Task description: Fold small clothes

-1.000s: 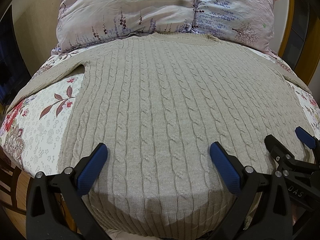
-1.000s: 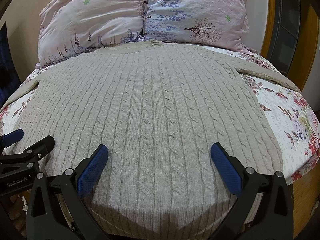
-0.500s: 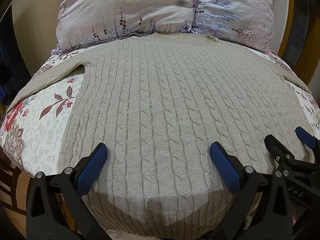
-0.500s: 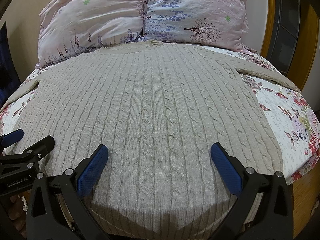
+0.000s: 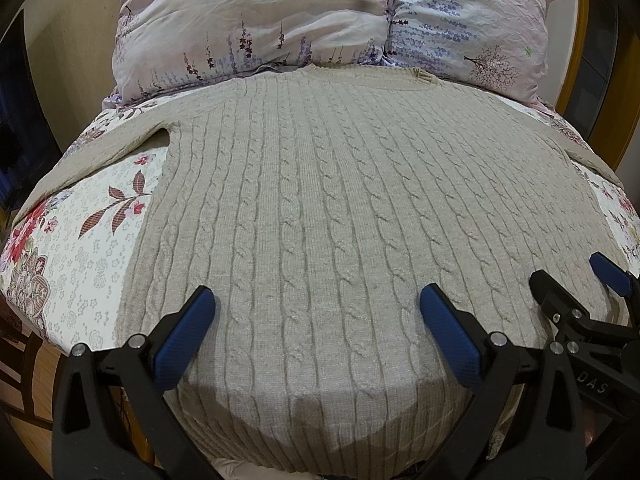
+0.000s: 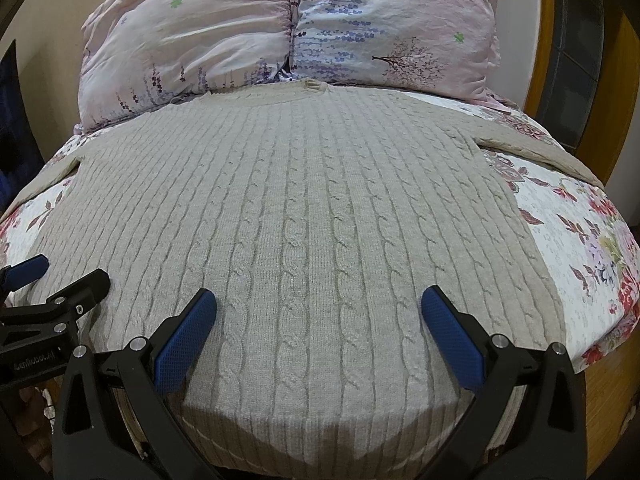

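On the floral bedsheet, the beige cable-knit sweater lies flat and face up, collar at 12 o'clock vs. the two pillows, hem at 6 o'clock by the bed edge. Sleeves run out to approx. 9 and 3 o'clock. No fold made yet, so the task looks barely begun. Left gripper and right gripper hover over the hem w/ fingers spread wide, holding nothing. Likely left: sleeves in, then body folded up.
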The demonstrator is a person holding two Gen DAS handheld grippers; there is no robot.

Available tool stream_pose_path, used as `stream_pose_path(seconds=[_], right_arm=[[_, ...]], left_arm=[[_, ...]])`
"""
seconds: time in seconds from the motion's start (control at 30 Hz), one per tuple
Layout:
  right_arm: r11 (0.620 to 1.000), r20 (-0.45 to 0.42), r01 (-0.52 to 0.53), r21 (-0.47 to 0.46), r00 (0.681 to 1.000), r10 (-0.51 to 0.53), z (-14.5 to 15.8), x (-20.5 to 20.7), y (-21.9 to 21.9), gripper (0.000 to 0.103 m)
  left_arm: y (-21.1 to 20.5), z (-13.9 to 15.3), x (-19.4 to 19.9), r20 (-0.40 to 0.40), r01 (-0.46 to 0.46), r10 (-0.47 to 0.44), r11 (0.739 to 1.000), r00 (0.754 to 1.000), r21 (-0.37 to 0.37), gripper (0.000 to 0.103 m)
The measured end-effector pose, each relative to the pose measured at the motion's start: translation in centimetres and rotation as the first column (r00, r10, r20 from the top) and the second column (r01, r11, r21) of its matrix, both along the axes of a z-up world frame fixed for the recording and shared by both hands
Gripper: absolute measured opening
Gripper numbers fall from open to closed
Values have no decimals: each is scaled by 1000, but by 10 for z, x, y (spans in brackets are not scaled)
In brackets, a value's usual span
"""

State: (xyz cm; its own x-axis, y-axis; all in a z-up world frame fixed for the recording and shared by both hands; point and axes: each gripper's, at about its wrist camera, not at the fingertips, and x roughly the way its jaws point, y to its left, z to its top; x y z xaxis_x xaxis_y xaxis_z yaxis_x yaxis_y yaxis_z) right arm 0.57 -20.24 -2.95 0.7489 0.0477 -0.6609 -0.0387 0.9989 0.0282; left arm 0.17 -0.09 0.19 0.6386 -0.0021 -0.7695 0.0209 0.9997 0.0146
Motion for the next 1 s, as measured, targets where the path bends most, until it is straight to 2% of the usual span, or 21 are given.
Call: stream_pose_path(seconds=[0.5, 0.63, 0.7, 0.8, 0.9, 0.97, 1.0], right_arm=[[989, 3, -150, -2, 989, 150, 0, 8, -10, 102], [986, -5, -165, 18, 986, 165, 4, 19, -18, 102], [988, 17, -117, 101, 993, 116, 17, 31, -42, 102], [974, 35, -8, 225, 999, 0, 33, 50, -89, 102], [912, 13, 157, 380, 985, -174, 47, 74, -159, 102], [846, -25, 258, 467, 960, -279, 48, 90, -205, 98], [810, -59, 321, 491, 940, -337, 47, 98, -228, 92]], left_arm=[[1, 3, 7, -49, 29, -28, 1000, 998, 11, 101], [-5, 6, 11, -25, 47, -46, 996, 999, 73, 101], [-11, 10, 16, 4, 54, -55, 987, 998, 148, 101], [-11, 16, 27, 21, 53, -58, 981, 998, 185, 101], [-4, 25, 46, 19, 58, -62, 983, 998, 177, 101], [1, 31, 58, 19, 58, -62, 984, 998, 168, 101], [2, 32, 60, 23, 59, -63, 984, 998, 166, 101]])
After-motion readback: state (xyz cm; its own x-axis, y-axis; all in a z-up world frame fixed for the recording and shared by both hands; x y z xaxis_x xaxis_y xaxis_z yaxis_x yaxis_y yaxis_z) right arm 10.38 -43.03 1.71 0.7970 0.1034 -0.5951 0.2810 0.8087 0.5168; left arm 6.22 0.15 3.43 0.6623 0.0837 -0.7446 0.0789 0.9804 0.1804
